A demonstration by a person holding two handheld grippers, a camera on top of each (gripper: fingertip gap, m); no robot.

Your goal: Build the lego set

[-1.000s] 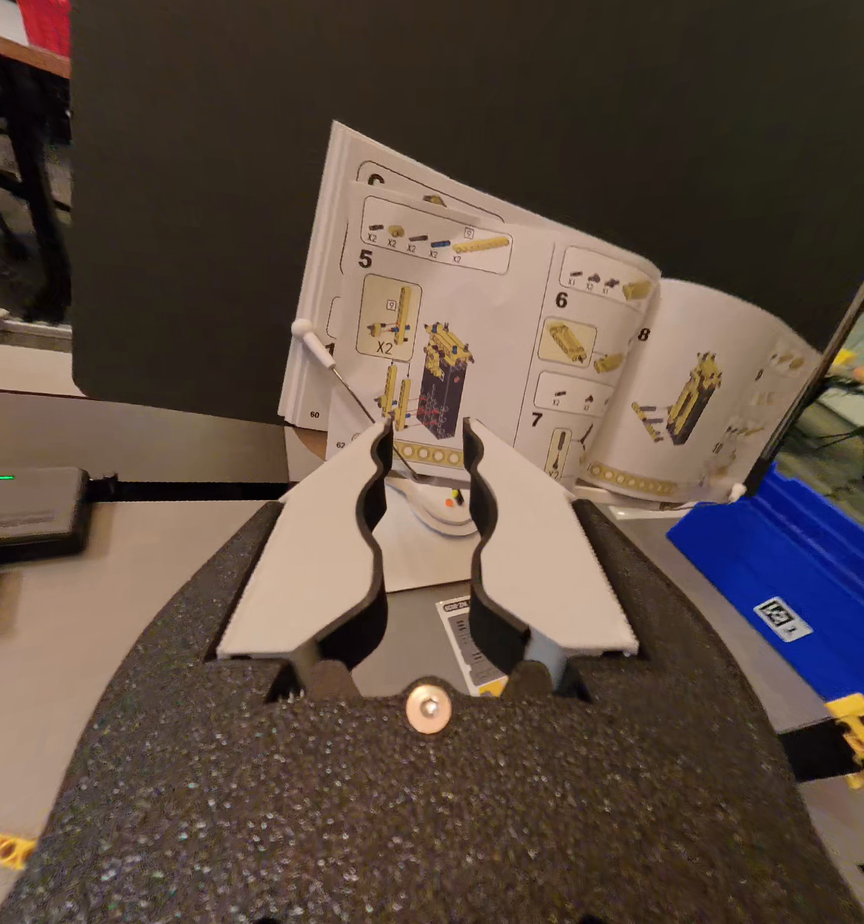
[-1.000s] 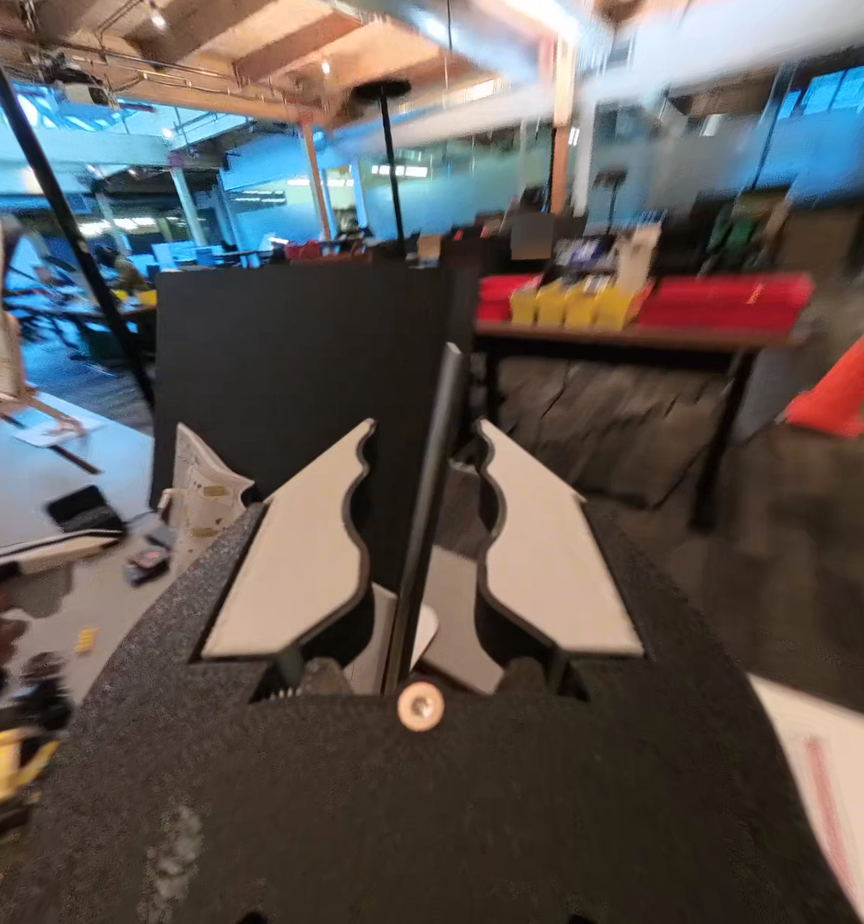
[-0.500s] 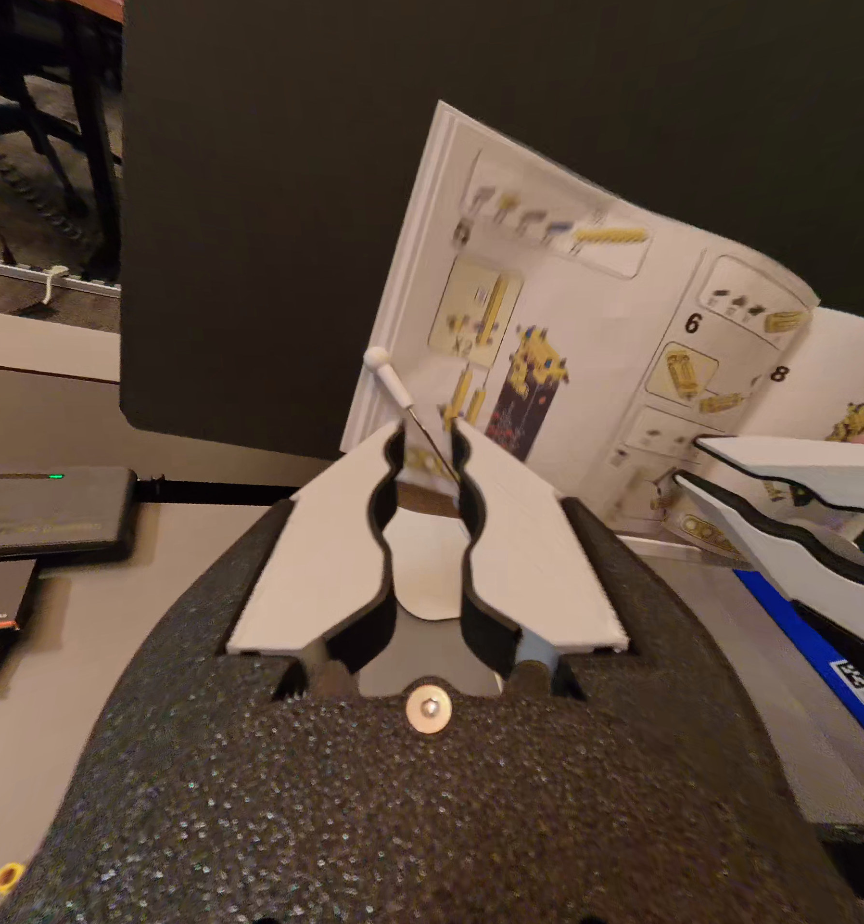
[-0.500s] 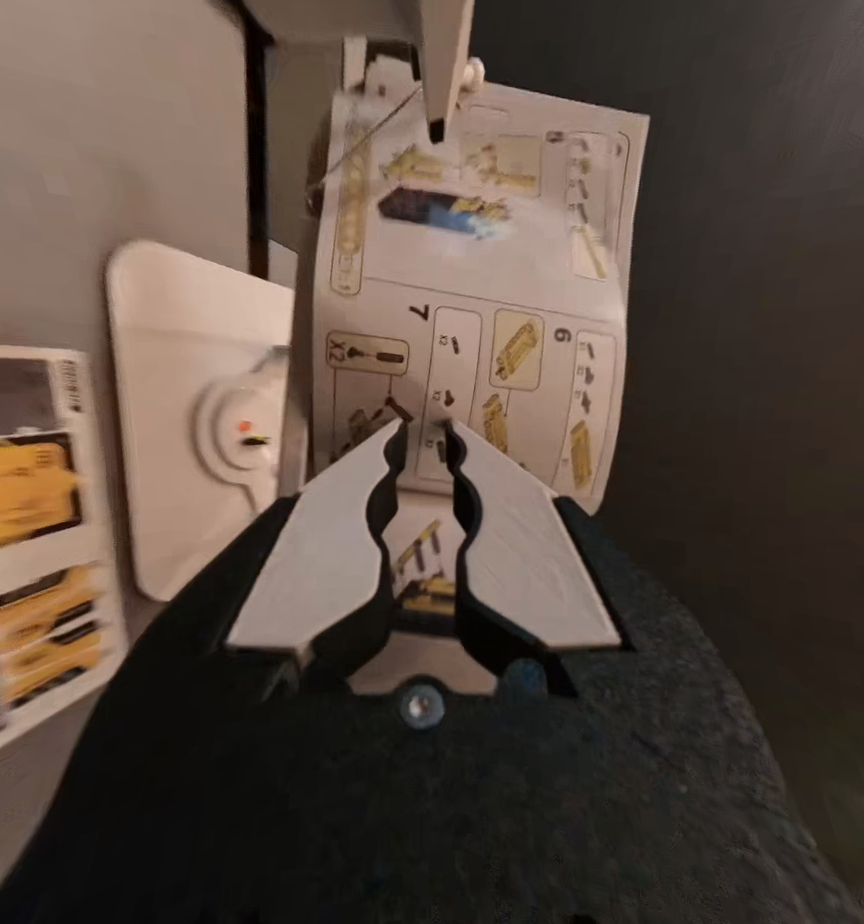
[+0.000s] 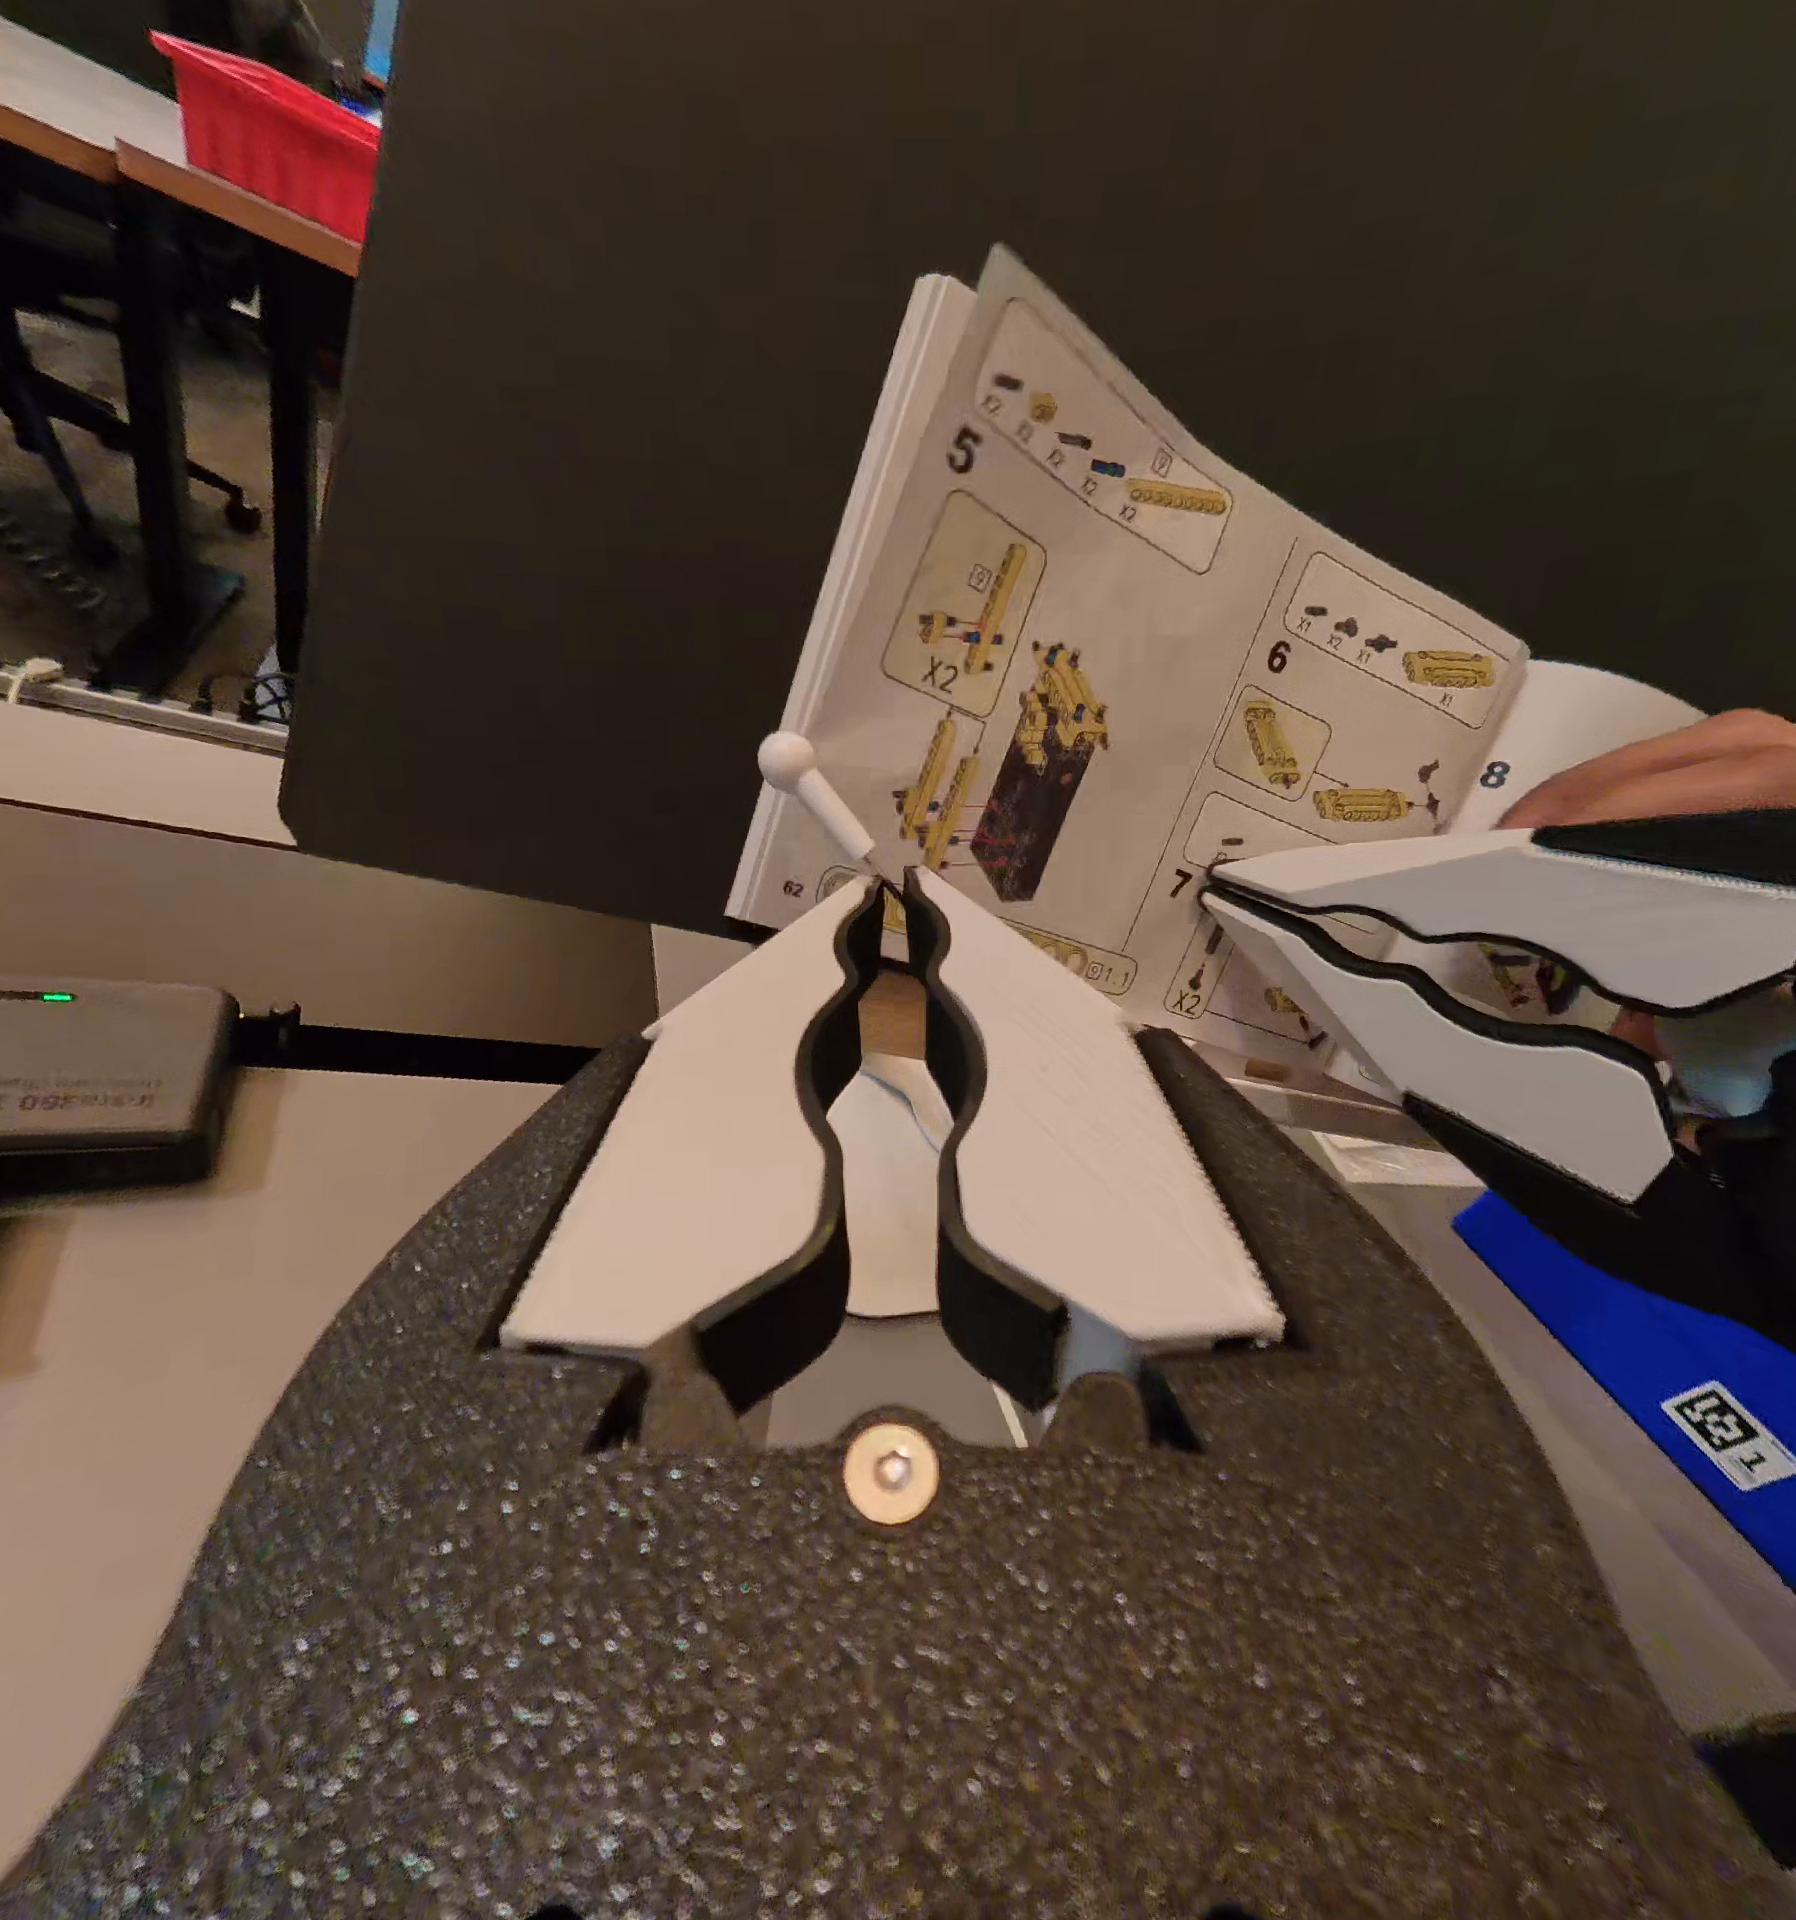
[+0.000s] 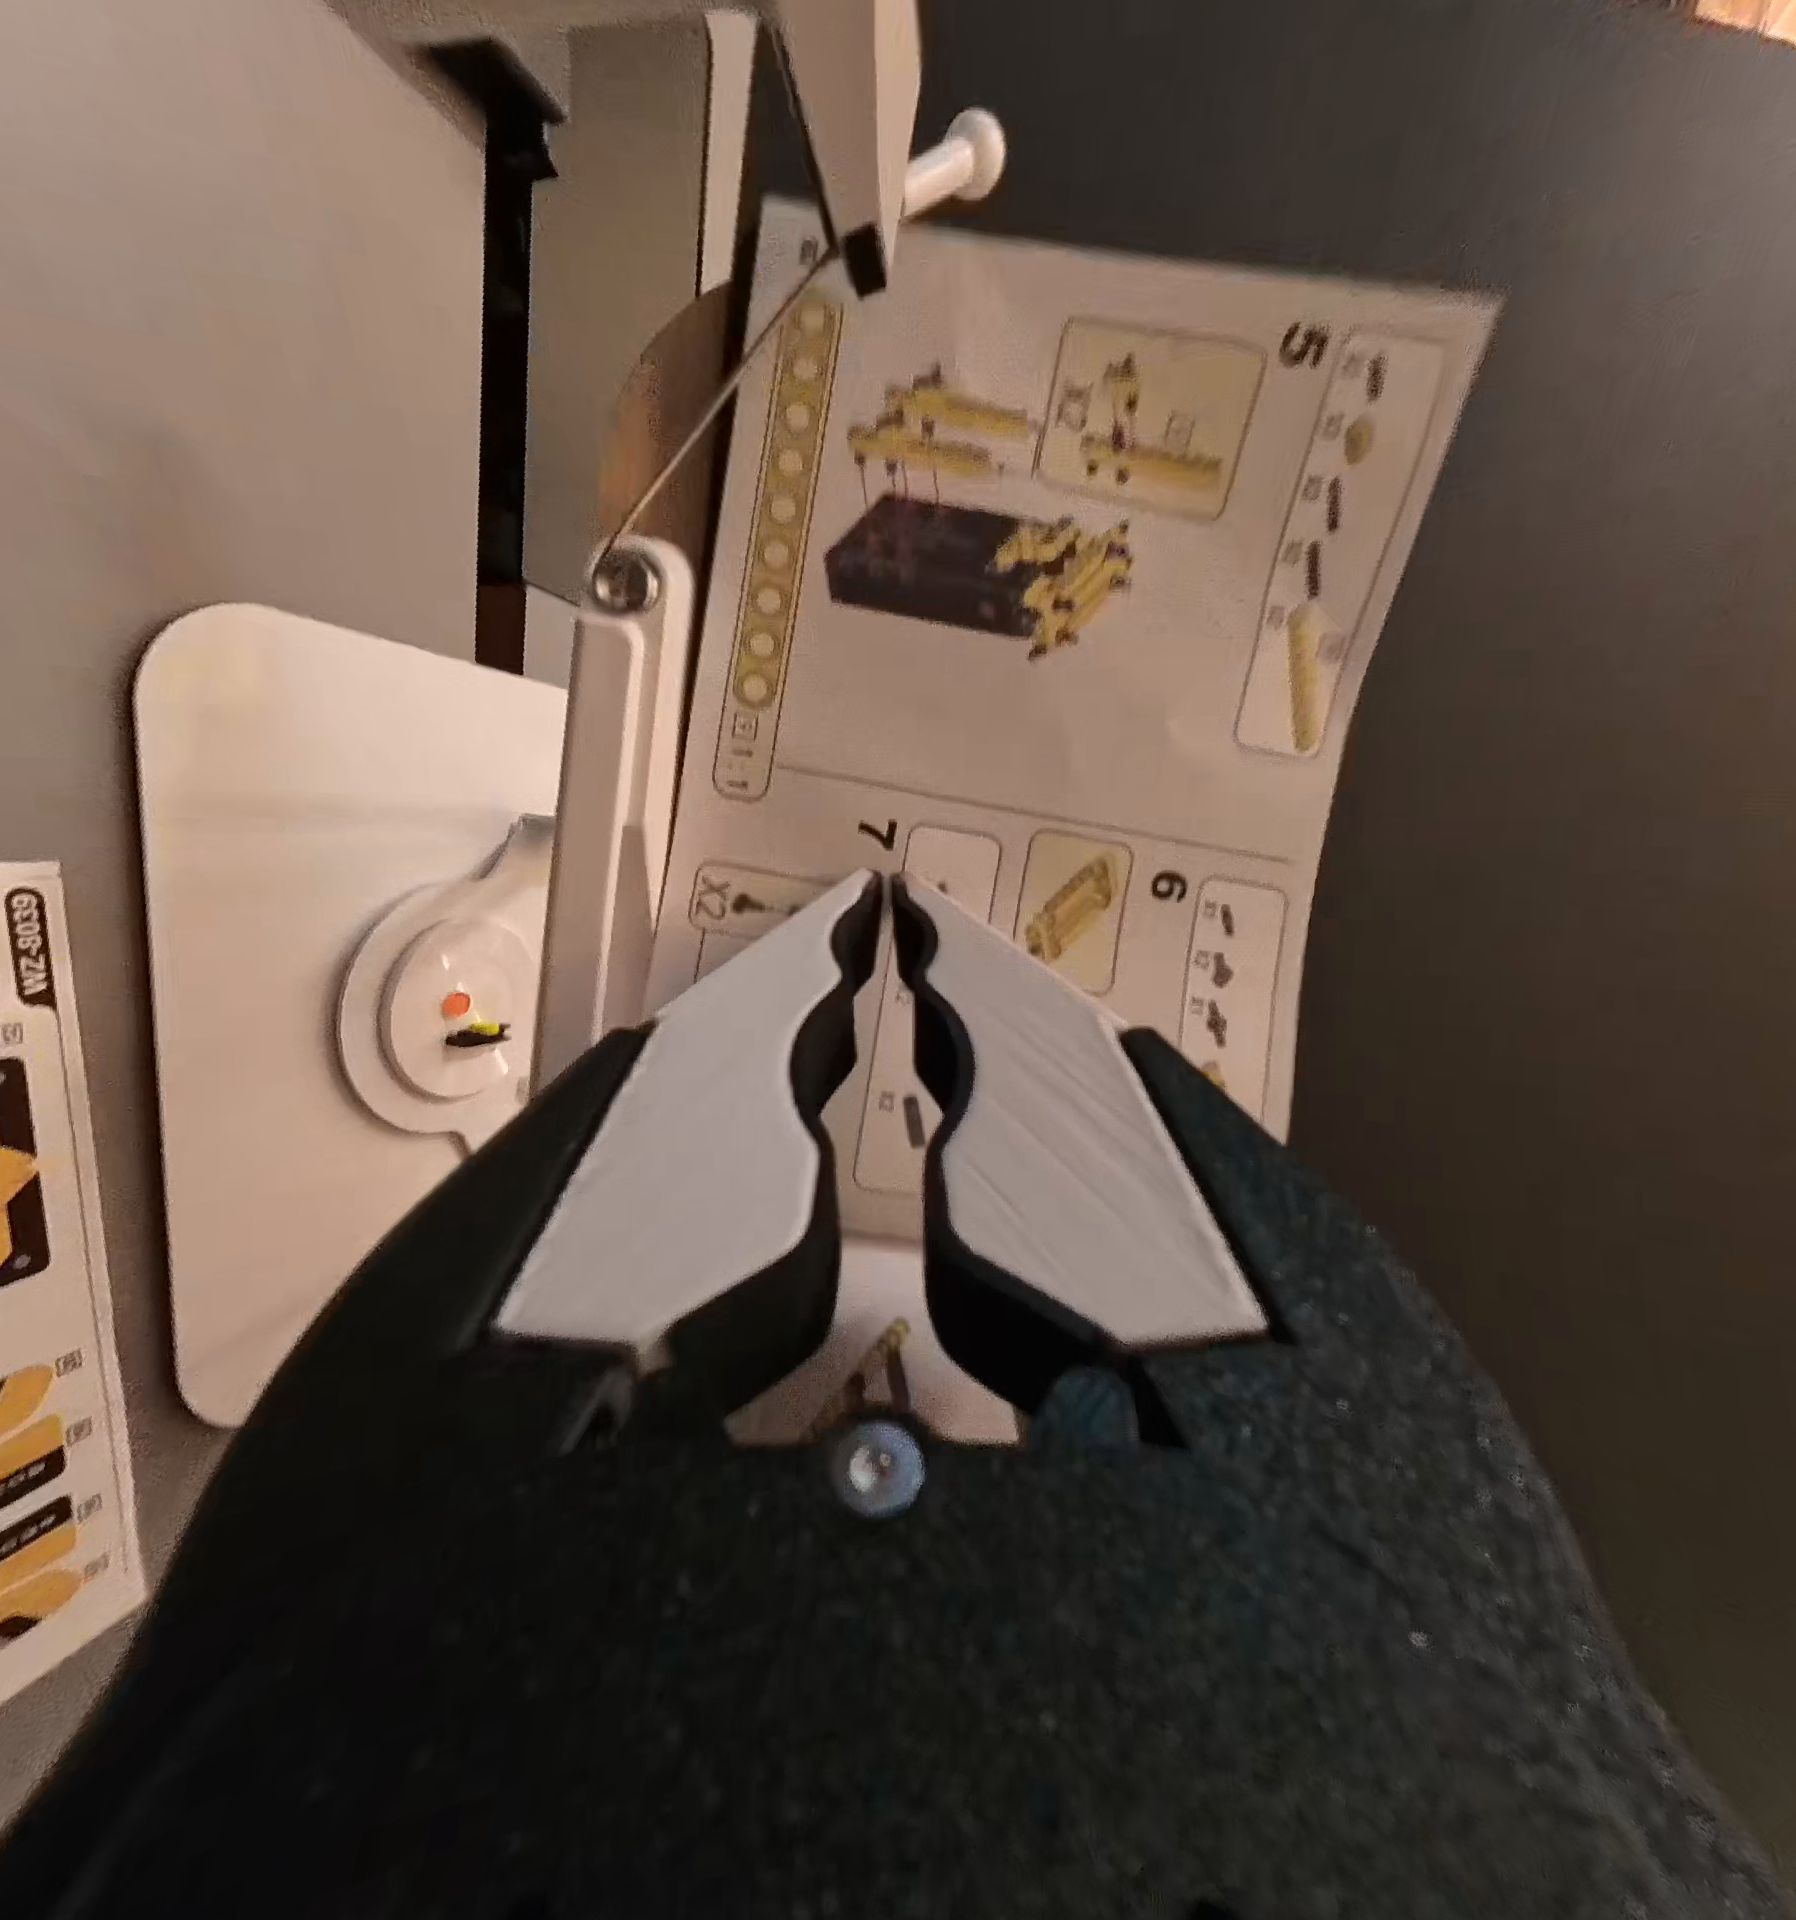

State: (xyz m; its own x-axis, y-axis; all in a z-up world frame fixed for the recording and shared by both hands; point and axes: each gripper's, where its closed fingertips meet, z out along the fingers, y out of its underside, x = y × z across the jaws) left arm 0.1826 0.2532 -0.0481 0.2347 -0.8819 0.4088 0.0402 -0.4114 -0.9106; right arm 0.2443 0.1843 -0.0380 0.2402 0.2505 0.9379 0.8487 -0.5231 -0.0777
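Left gripper (image 5: 892,883) jaws are clenched on one wire clip arm (image 5: 821,798) of one white stand (image 6: 281,935). Right gripper (image 6: 881,881) jaws pinch one booklet (image 6: 1081,623) page.

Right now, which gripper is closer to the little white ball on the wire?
Left. The left gripper pinches the wire just below the white ball; the right gripper is off to its right, closed on the booklet page.
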